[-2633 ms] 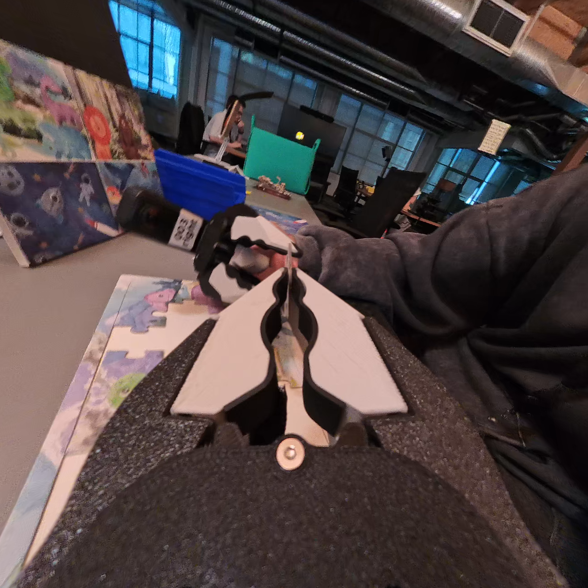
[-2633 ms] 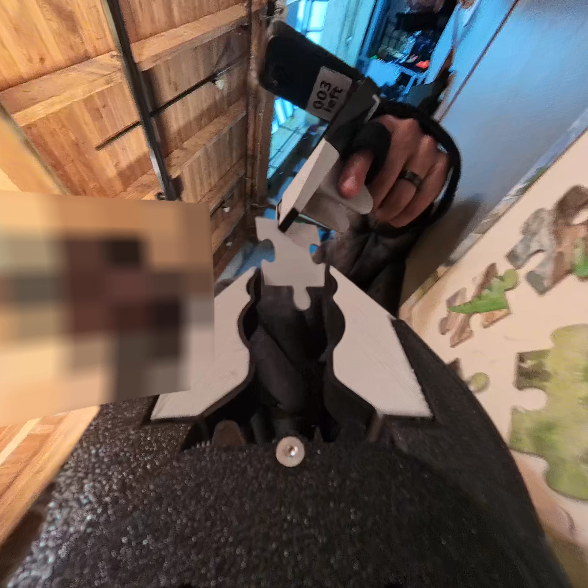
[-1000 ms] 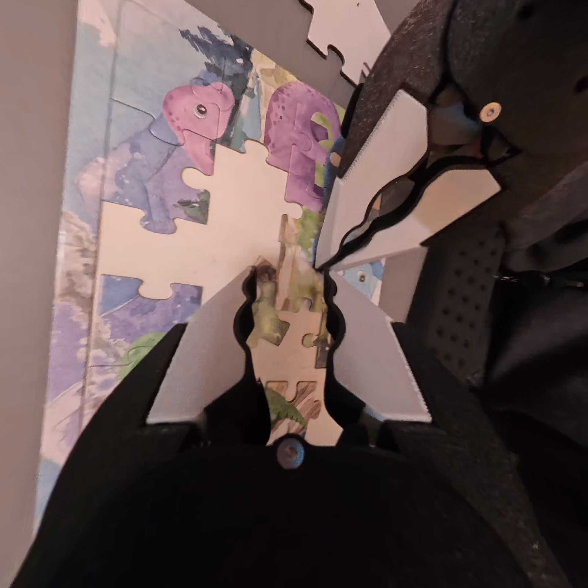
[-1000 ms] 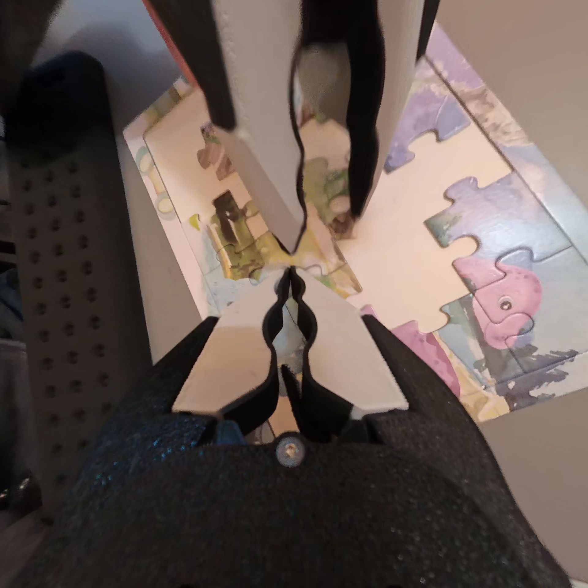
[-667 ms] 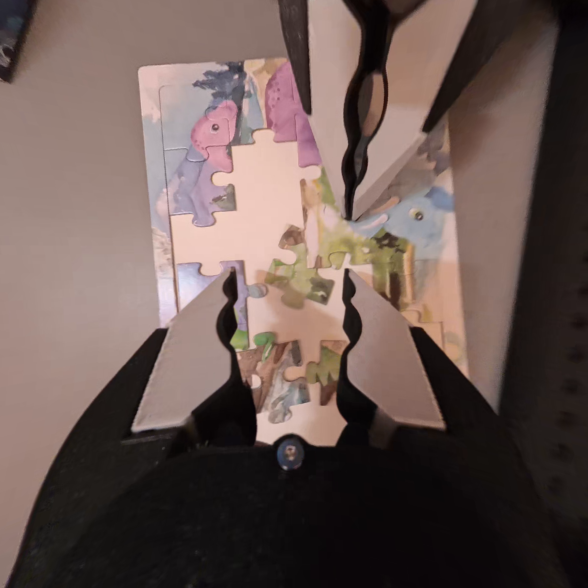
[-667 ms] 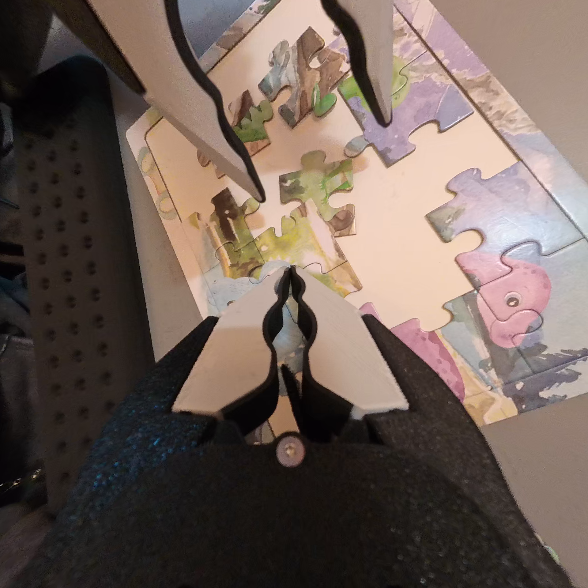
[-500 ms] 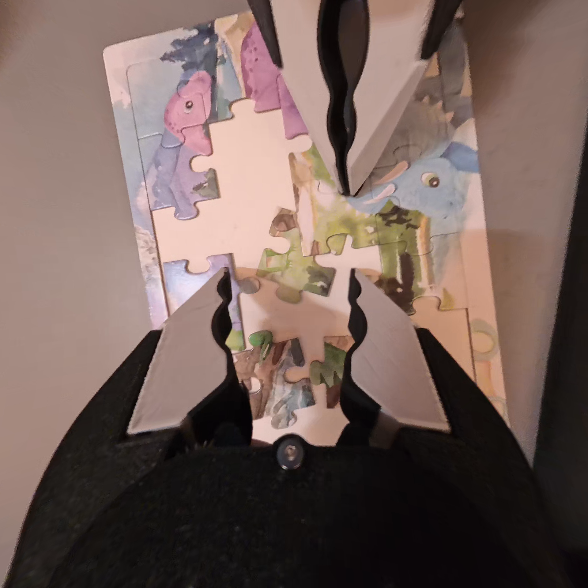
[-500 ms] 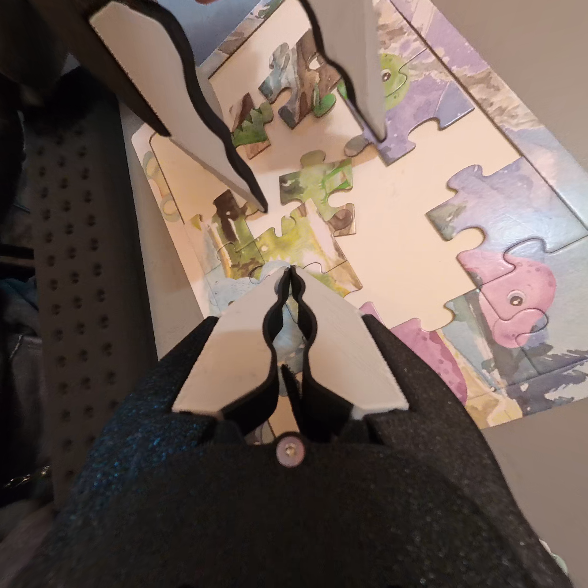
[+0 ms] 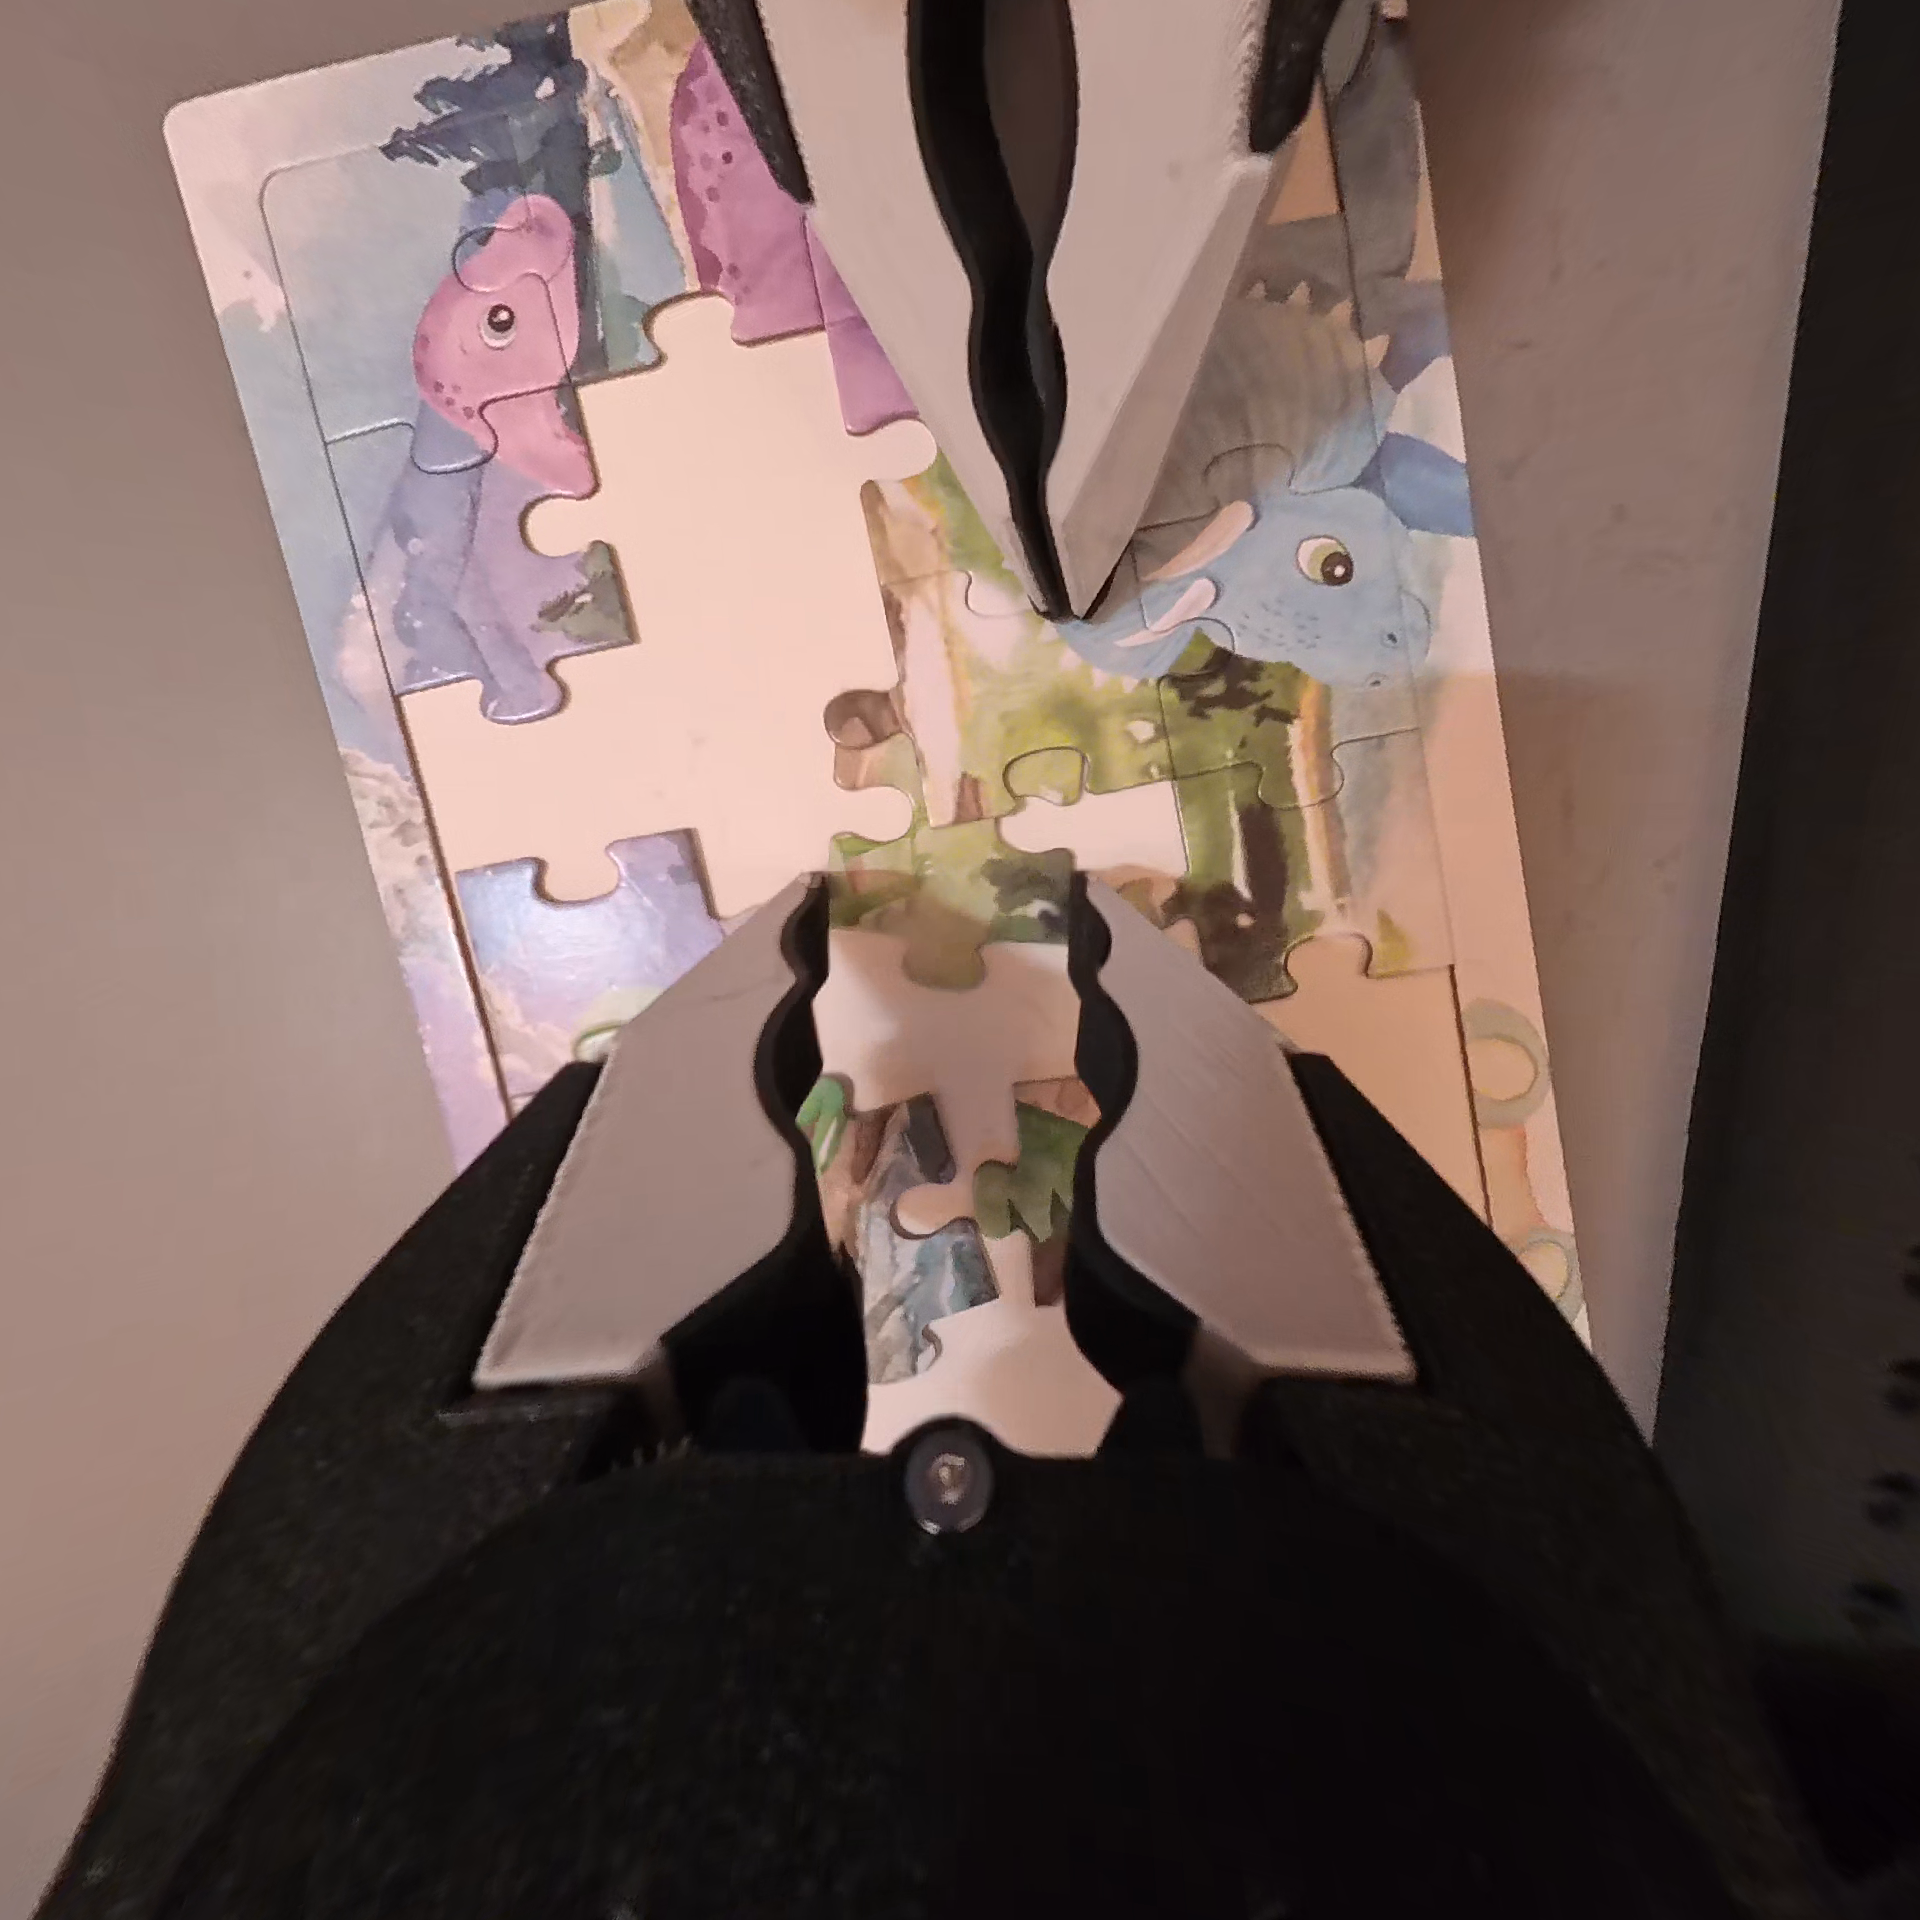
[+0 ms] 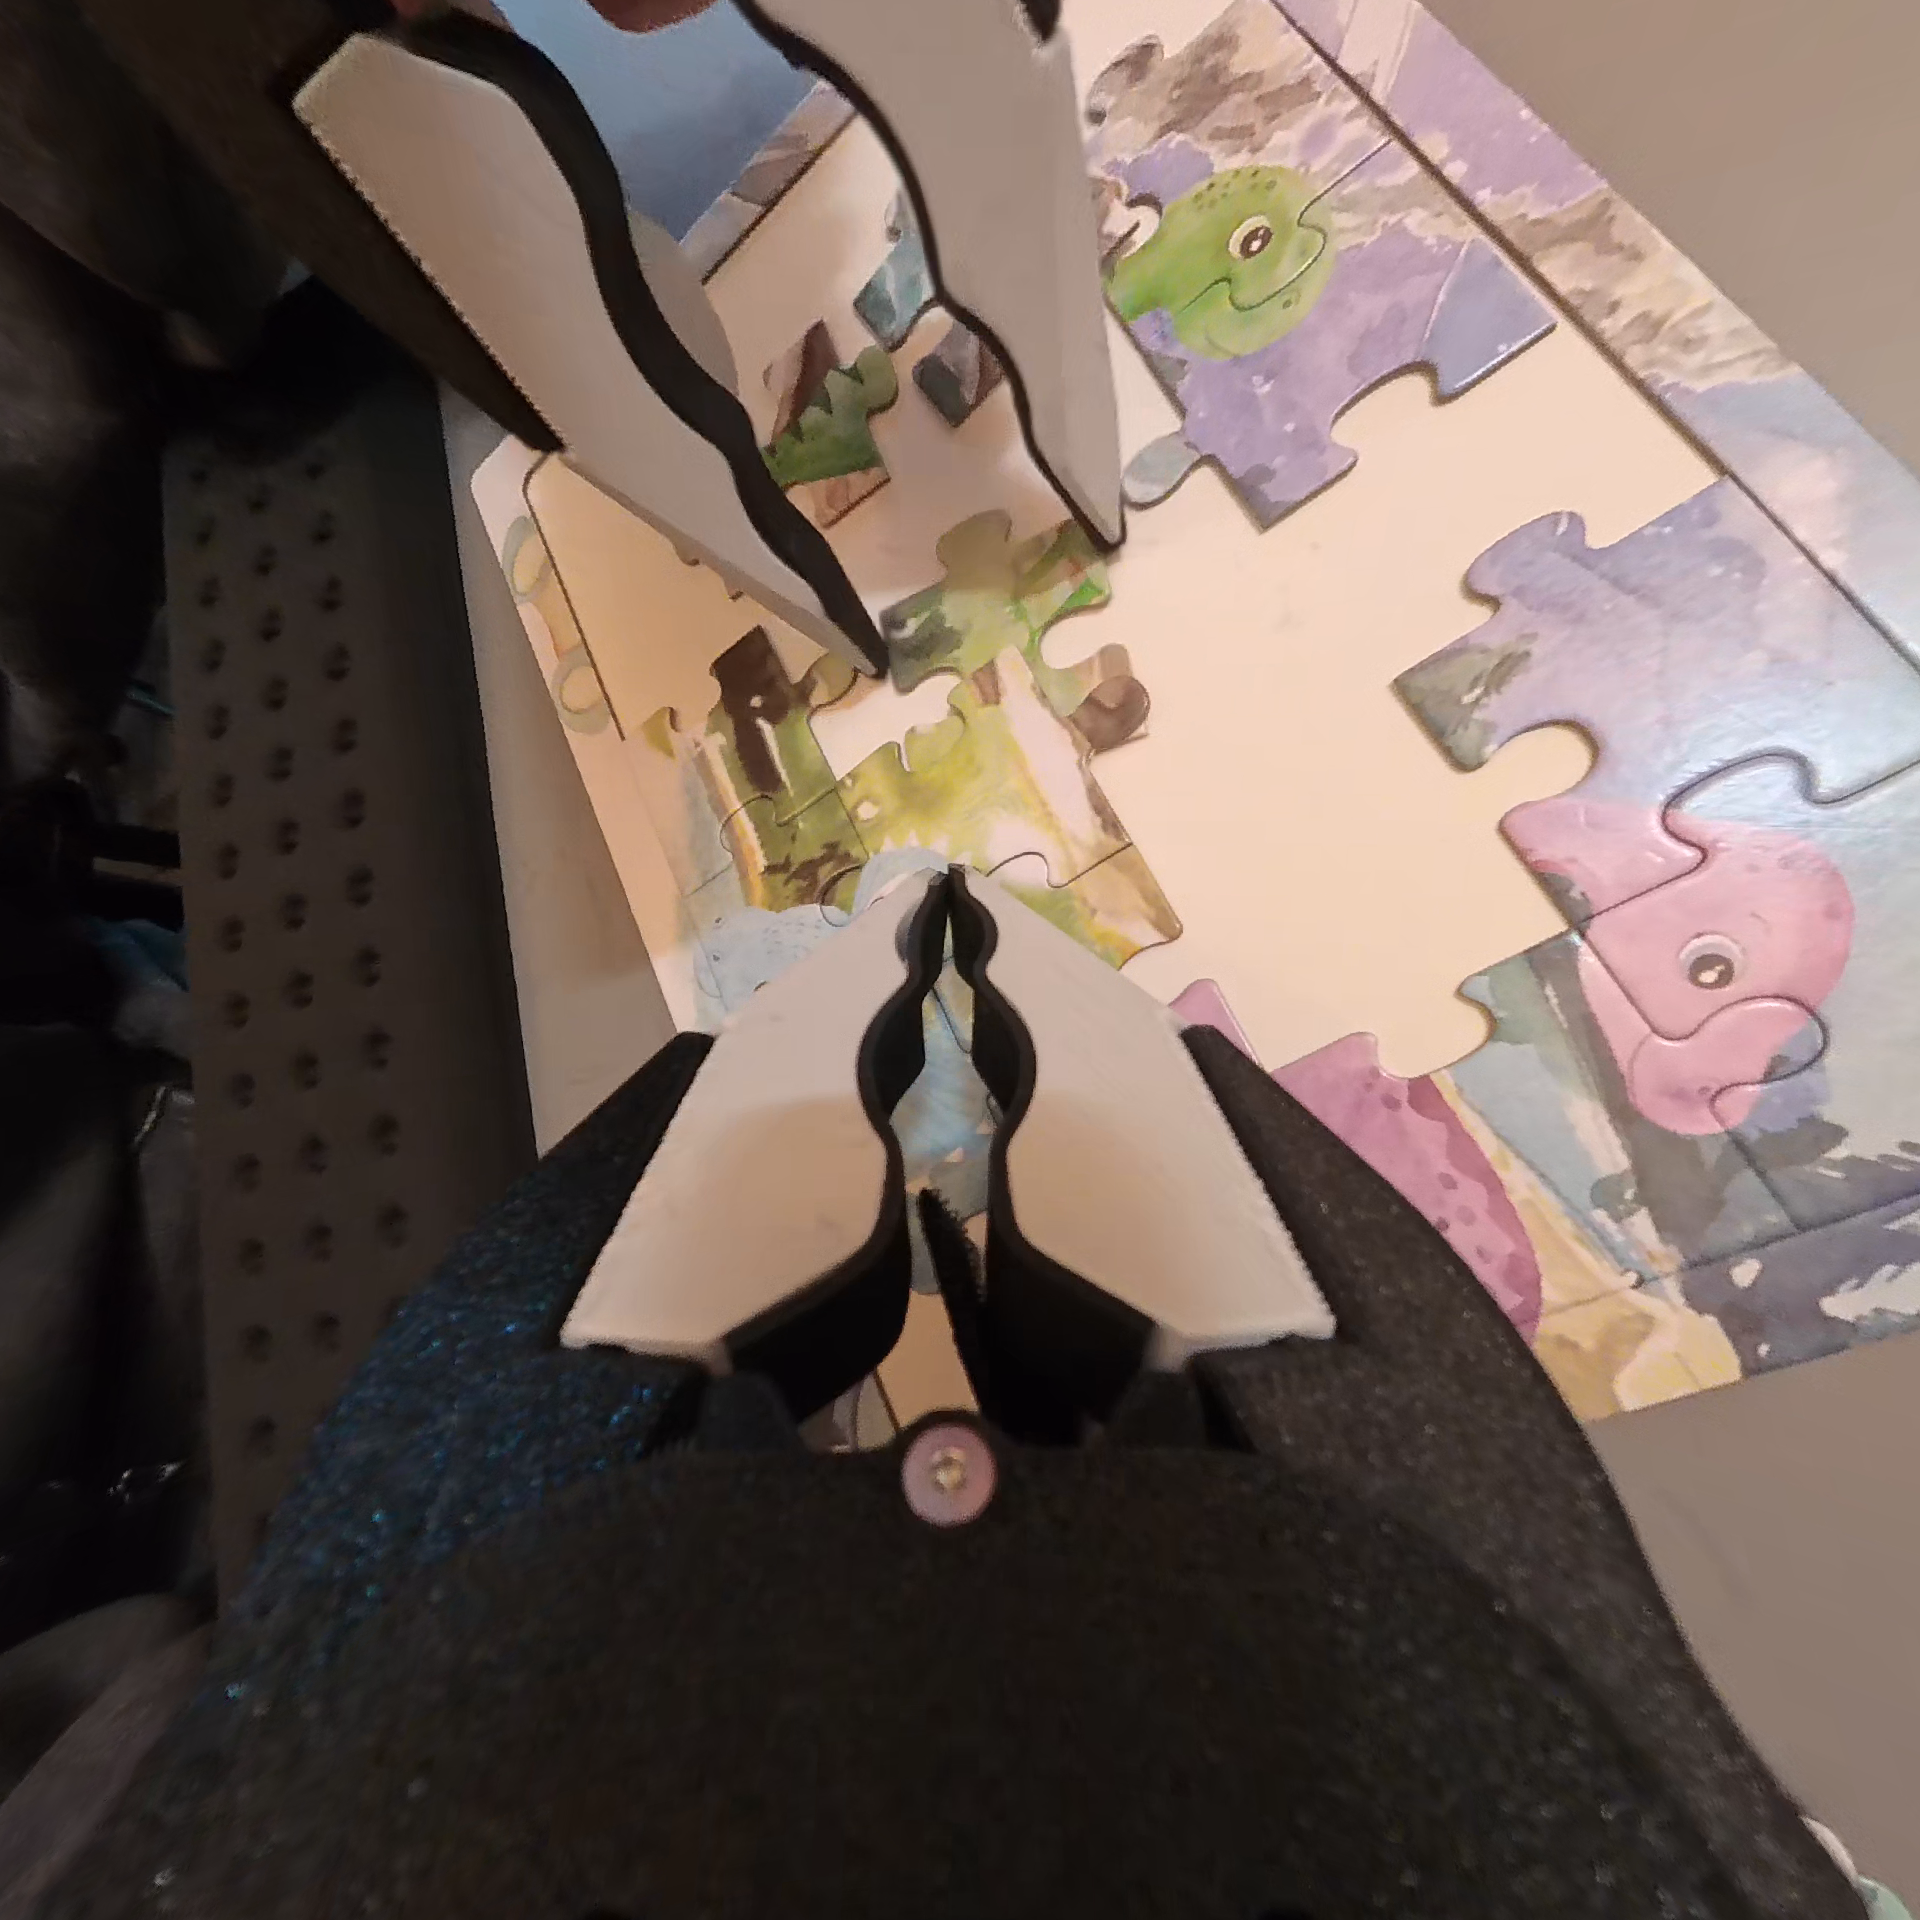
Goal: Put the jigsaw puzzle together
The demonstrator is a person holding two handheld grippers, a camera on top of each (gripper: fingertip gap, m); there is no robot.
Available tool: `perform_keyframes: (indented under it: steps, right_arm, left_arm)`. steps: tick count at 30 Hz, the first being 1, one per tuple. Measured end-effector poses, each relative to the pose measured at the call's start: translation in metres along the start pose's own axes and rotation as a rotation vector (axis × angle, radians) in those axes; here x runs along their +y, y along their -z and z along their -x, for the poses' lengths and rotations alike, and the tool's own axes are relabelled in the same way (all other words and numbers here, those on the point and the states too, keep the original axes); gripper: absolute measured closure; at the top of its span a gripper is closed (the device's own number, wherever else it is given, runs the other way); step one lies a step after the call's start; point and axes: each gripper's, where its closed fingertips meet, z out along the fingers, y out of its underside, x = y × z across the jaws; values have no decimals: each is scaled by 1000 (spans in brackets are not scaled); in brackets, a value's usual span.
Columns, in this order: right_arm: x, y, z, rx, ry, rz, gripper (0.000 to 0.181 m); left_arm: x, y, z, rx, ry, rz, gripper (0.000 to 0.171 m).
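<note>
The dinosaur puzzle tray (image 9: 748, 582) lies flat, with fitted pieces around its edges and a bare middle (image 10: 1299, 727). A loose green piece (image 9: 956, 894) lies on the bare board beside the fitted green pieces. My left gripper (image 9: 948, 888) stands over it, jaws narrowed, one tip against each side of the piece (image 10: 997, 613). My right gripper (image 10: 945, 878) is shut and empty. Its tip (image 9: 1051, 608) presses on the fitted pieces beside the blue dinosaur head (image 9: 1299, 592).
Two more loose pieces (image 9: 904, 1247) (image 9: 1039, 1174) lie on the bare board under my left gripper. A dark perforated panel (image 10: 301, 883) stands along one side of the tray. Grey tabletop (image 9: 156, 727) surrounds the tray.
My left gripper opened and let go of the green piece on the board. It has now come down and narrowed onto the piece again. My right gripper stays shut in place.
</note>
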Motion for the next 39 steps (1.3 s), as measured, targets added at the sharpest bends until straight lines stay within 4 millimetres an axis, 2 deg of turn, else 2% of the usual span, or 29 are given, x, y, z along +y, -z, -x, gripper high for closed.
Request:
perform_keyframes:
  steps: [5, 6, 7, 13, 18, 20, 24, 27, 32, 37, 39]
  right_arm:
    - [0, 0, 0, 3, 3, 0, 181]
    - [0, 0, 0, 1, 1, -1, 181]
    - [0, 0, 0, -1, -1, -1, 181]
    - [0, 0, 0, 1, 0, -1, 181]
    - [0, 0, 0, 3, 1, -2, 181]
    - [0, 0, 0, -1, -1, -4, 181]
    - [0, 0, 0, -6, -3, -5, 181]
    - [0, 0, 0, -9, -9, -4, 181]
    - [1, 0, 0, -14, -12, -3, 181]
    - [1, 0, 0, -23, -22, -10, 181]
    - [0, 0, 0, -21, -19, -10, 181]
  left_arm:
    - [7, 5, -2, -46, 8, 27, 126]
    - [10, 6, -4, -40, 3, 37, 143]
    - [13, 8, -3, -51, 6, 42, 147]
    - [26, 18, 0, -79, 53, 56, 150]
    - [-11, 22, 7, -60, 45, -110, 138]
    - [-14, 13, 9, -52, 27, -91, 129]
    - [-4, -1, 9, -25, 27, -16, 120]
    - [3, 1, 6, 4, 52, -15, 127]
    - [12, 7, -2, 22, 87, -35, 130]
    - [29, 15, 2, -40, 106, -6, 132]
    - [28, 22, 4, -59, 121, -44, 130]
